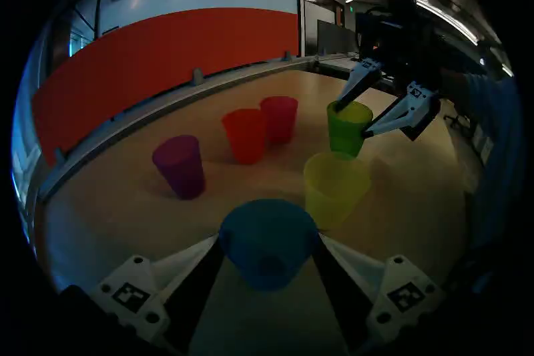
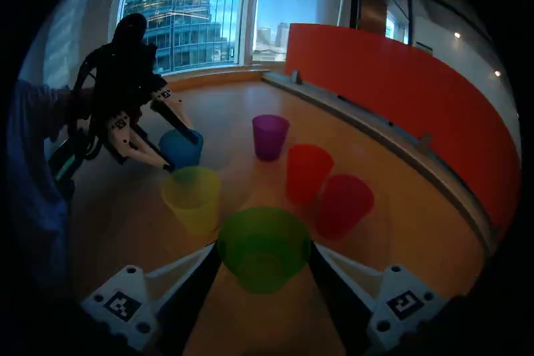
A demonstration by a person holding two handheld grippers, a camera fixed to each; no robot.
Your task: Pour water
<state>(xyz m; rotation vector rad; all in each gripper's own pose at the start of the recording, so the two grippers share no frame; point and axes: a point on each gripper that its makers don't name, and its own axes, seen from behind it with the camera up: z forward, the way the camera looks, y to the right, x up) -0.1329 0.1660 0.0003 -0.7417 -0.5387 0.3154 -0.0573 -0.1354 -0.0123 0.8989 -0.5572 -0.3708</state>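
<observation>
A blue cup (image 1: pixel 269 252) stands upright between the fingers of my left gripper (image 1: pixel 269 239), which presses on both its sides. My right gripper (image 2: pixel 264 246) is shut the same way on a green cup (image 2: pixel 264 256). In the left gripper view the right gripper (image 1: pixel 352 121) holds the green cup (image 1: pixel 347 130) just behind a yellow cup (image 1: pixel 336 187). In the right gripper view the left gripper (image 2: pixel 181 151) holds the blue cup (image 2: pixel 179 145) behind the yellow cup (image 2: pixel 192 197). I cannot tell whether any cup has water in it.
On the wooden table (image 1: pixel 120 222) stand a purple cup (image 1: pixel 179 165), an orange-red cup (image 1: pixel 245 134) and a crimson cup (image 1: pixel 279 117), the last two close together. A raised ledge (image 1: pixel 167 99) and red wall border the table. A person's sleeve (image 2: pixel 33 175) is at the left.
</observation>
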